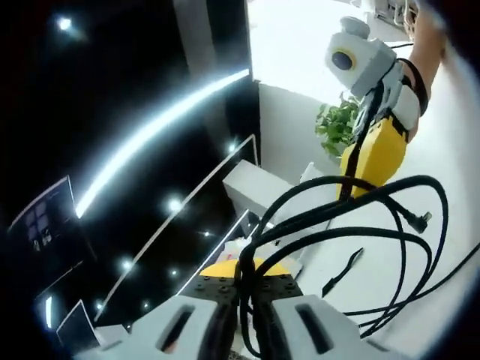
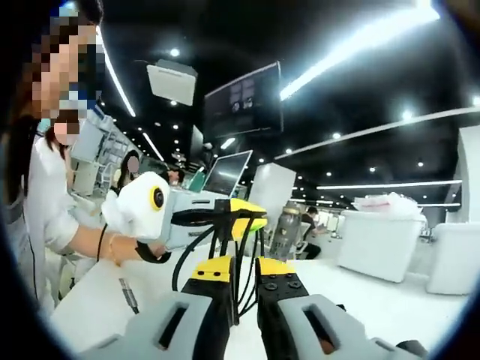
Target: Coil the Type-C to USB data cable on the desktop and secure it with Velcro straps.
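Holding the black cable (image 1: 352, 225) up off the white counter (image 1: 420, 285), both grippers are pinching it from opposite ends of the loops. In the left gripper view, the left gripper (image 1: 247, 315) is clamped on a bundle of strands, and the coils sweep away rightward toward the right gripper (image 1: 371, 154), which grips them near the top. One plug end (image 1: 424, 219) dangles free beside the loops. A short black strap (image 1: 343, 271) lies flat on the counter below, nearer the left gripper. In the right gripper view, the right gripper (image 2: 246, 289) is closed on the strands, facing the left gripper (image 2: 225, 217). Open counter stretches beneath, so lowering the coil toward the strap looks unobstructed.
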`<state>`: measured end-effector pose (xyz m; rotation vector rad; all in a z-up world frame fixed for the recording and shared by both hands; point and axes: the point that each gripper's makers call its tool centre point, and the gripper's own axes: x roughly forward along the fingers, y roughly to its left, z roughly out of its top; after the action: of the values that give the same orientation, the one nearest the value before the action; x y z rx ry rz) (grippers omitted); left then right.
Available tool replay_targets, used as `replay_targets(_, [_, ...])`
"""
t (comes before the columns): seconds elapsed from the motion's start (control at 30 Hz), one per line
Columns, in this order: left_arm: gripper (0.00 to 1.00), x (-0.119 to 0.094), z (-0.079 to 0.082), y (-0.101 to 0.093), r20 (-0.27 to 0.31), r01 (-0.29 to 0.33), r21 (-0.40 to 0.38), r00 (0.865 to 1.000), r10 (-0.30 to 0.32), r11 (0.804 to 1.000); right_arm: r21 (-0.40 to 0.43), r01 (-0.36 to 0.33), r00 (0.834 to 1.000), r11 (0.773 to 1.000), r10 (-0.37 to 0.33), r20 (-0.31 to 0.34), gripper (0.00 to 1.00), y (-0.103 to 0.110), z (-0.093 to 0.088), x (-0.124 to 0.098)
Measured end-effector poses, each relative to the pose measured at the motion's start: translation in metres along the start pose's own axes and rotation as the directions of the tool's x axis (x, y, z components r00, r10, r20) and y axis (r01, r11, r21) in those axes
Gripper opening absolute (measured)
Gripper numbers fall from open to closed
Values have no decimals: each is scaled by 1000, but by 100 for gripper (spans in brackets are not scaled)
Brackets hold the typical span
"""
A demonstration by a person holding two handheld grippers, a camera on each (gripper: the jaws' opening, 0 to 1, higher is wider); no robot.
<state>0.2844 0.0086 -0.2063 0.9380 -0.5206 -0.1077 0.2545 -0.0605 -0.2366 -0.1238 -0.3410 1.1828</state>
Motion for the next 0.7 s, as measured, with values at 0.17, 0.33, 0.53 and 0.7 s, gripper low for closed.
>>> replay_targets(0.17, [6,0,-8,7,-27,-26,-40,999,25,999,5,89,995,996,-89,38,16,-14,17,-4])
replay_targets(0.33, [6,1,-14,11,-50,-46,-63,998,42,997,34,102,994,994,-103,37,27,-6,22,1])
replay_targets(0.53, [6,1,-17,11,-79,-58,-45,995,54,997,13,102,995,995,-102,21,33,9,22,7])
replay_targets(0.7, [6,2,-18,6,-94,-51,-10,994,50,999,-41,113,993,993,-114,-16,40,24,15,17])
